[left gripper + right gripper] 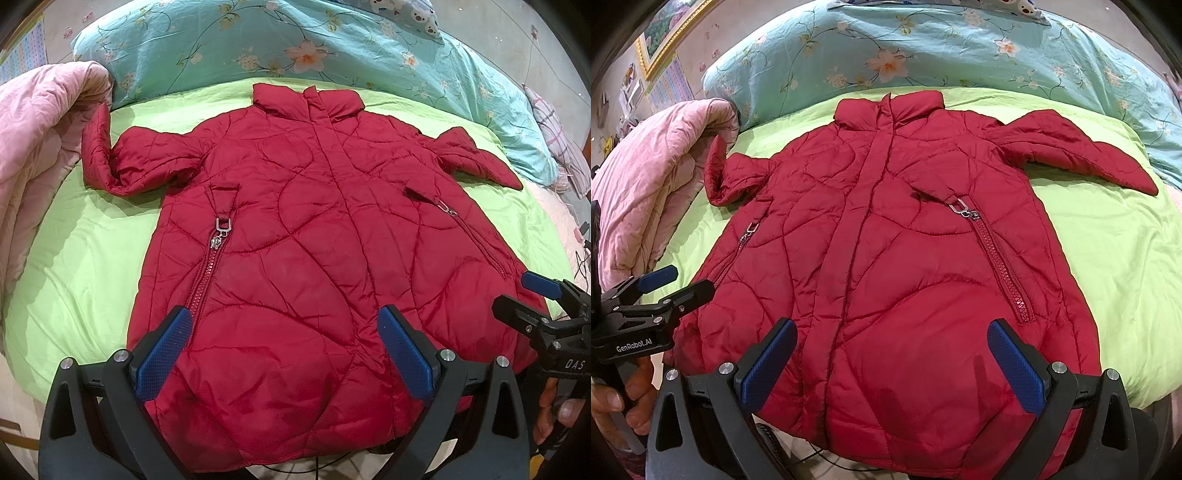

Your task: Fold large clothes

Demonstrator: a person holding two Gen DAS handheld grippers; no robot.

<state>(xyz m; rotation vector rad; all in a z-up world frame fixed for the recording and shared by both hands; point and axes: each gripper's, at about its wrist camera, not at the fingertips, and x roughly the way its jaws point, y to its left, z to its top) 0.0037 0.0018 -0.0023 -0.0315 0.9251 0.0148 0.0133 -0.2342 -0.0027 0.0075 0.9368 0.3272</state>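
Observation:
A red quilted puffer jacket (295, 236) lies flat, front up and zipped, on a lime green sheet (85, 258), collar far from me, hem nearest. It also shows in the right wrist view (894, 258). Its left sleeve (110, 162) curls up against a pink quilt; its right sleeve (1071, 151) points out to the right. My left gripper (284, 350) is open and empty above the hem's left part. My right gripper (892, 360) is open and empty above the hem's right part. Each gripper shows at the edge of the other's view, the right one (535, 295) and the left one (676, 284).
A bunched pink quilt (40, 147) lies at the left, touching the left sleeve. A turquoise floral duvet (295, 44) runs across the far side of the bed. A plaid pillow (557, 129) lies at far right. Dark cables (583, 254) hang off the right edge.

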